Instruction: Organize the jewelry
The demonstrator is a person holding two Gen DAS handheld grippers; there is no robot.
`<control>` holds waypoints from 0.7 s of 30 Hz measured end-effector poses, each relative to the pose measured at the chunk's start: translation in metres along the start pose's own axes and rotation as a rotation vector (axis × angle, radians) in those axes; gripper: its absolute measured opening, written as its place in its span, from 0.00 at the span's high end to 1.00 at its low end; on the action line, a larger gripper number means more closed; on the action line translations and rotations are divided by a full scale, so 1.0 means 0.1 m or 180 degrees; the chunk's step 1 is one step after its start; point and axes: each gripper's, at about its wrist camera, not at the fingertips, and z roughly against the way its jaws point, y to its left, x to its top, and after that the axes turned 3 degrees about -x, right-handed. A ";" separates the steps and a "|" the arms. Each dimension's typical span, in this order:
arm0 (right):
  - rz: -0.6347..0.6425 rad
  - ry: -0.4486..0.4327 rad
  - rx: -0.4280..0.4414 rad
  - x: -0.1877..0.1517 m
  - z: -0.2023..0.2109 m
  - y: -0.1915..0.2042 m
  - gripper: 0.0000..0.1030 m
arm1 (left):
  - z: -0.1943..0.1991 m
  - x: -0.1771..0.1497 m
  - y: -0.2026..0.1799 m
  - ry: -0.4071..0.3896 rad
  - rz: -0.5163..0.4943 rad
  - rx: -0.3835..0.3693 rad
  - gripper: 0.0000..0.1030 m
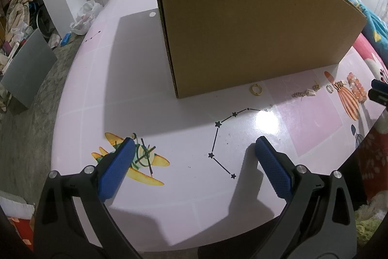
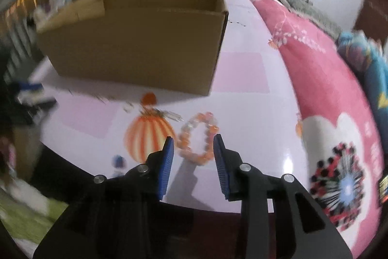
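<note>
Both wrist views look steeply down — sharing cardboard box (image 1: 254, 35); right seems nearer.

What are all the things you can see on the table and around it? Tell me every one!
cardboard box: one, brown, open top, standing at the back of the table.
table: one, pink and white with printed pictures, under everything.
bead bracelet: one, orange and clear, on the table just ahead of the right gripper.
gold ring: one, by the box's front bottom edge.
small jewelry pieces: several, gold and silver, between the ring and the bracelet; too small to count.
pink blanket: one, flower print, right of the table.
left gripper: black with blue pads, jaws wide open, empty.
right gripper: jaws open, not touching the bracelet.
</note>
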 end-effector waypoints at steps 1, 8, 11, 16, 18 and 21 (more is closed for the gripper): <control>-0.0068 -0.0011 0.0070 -0.01 0.01 -0.01 0.66 | 0.00 0.00 0.00 -0.0009 -0.0002 0.0000 0.07; -0.0329 0.0052 0.0558 -0.08 -0.08 0.18 0.56 | 0.00 -0.01 0.00 -0.0011 -0.0005 -0.0003 0.07; -0.0416 0.0165 0.0711 -0.12 -0.14 0.27 0.54 | 0.00 -0.01 0.01 -0.0015 -0.0004 -0.0003 0.07; -0.0441 0.0194 0.0747 -0.18 -0.14 0.39 0.38 | 0.01 -0.02 0.00 -0.0021 -0.0006 0.0000 0.07; -0.0440 0.0223 0.0756 -0.19 -0.15 0.44 0.37 | 0.01 -0.02 0.00 -0.0026 -0.0005 0.0004 0.07; -0.0424 0.0255 0.0773 -0.20 -0.19 0.49 0.36 | 0.02 -0.03 -0.01 -0.0031 -0.0001 0.0011 0.07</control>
